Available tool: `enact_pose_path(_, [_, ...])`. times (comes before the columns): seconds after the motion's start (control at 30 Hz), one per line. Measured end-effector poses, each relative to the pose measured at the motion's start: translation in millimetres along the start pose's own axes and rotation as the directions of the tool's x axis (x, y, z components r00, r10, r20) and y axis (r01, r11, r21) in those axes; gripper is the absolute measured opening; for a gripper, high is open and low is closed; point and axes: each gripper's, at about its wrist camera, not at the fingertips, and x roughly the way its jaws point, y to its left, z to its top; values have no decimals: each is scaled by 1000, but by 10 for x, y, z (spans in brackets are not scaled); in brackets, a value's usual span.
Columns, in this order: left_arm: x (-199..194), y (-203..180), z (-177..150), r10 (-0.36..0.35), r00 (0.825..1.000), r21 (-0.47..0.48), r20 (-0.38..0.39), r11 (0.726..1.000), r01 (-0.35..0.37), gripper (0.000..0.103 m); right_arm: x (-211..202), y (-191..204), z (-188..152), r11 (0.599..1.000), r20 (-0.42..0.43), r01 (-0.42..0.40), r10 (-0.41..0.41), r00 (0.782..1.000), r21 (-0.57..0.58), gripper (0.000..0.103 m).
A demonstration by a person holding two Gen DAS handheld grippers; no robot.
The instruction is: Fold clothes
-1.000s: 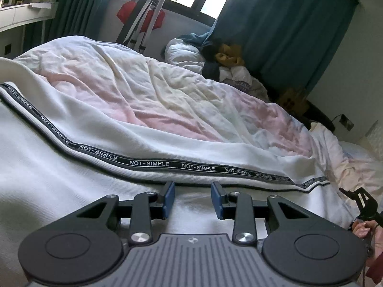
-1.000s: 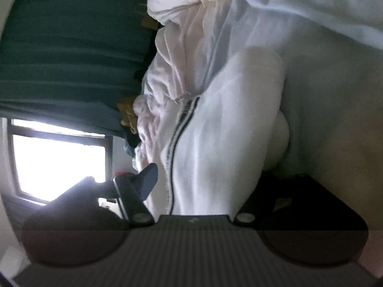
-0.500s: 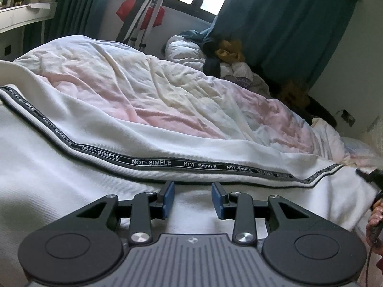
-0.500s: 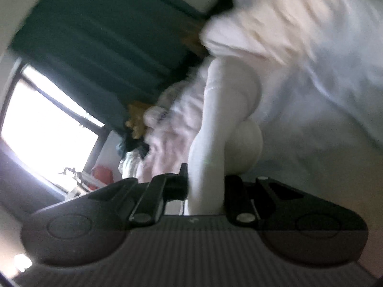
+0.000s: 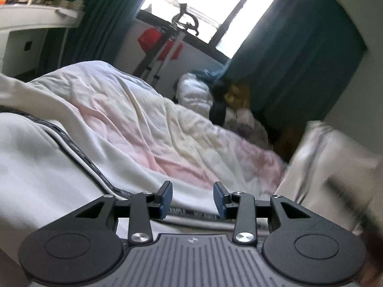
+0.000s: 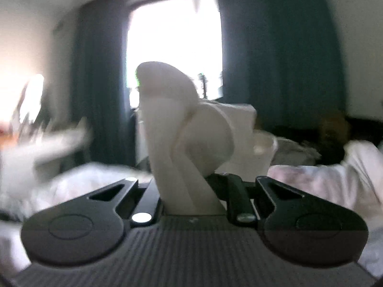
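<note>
White garment [image 6: 182, 143] pinched upright in right gripper [image 6: 191, 191]; left gripper [image 5: 192, 197] gapes, level.

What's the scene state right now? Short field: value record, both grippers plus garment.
setting: bed with a pale pink-and-cream duvet, teal curtains, bright window
garment: white garment with a dark trim stripe, lying on the bed
left gripper: open, low over the garment, nothing between the jaws
right gripper: shut on a bunched fold of the white garment, lifted clear of the bed
image quality: right wrist view motion-blurred
fold progress: cannot tell
</note>
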Motion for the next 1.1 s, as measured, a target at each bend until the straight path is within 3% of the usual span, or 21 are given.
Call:
enact_pose_path(0.07, [-37,76,59,-3,1000,-33,8,999,3,42,114,425,-254,992,-106,-72,61,993,-106,16])
enact_pose_path(0.13, [-27,104,81,3,1000,-33,2,999,-2,42,245,801,-567,966,-238,-152,101,966,-208,16])
enact_pose_path(0.2, [-7,125,91,4,1000,-33,-9,999,-4,42,332,1084,-884,928,-342,-204,91,935,-312,16])
enact_pose_path(0.27, [29,143,85,1,1000,-32,-19,999,-2,42,358,1194,-1039,912,-368,-201,60,928,-357,16])
enact_pose_path(0.43, [120,189,70,-5,999,-29,-45,1000,4,43,303,1157,-954,938,-347,-193,86,934,-288,16])
enact_pose_path(0.7, [246,246,29,7,996,-13,-93,1000,-8,44,397,1309,-1044,929,-323,-162,50,945,-332,16])
enact_pose_path(0.87, [264,274,42,-26,995,-23,-98,999,23,45,225,1504,-989,886,-236,-144,40,971,-441,17])
enact_pose_path(1.03, [337,233,-2,-2,992,35,-128,999,6,45,134,1675,-988,882,-309,-193,57,949,-431,17])
enact_pose_path(1.1, [337,212,-17,4,991,52,-134,999,3,45,10,1707,-845,897,-271,-194,88,959,-397,17])
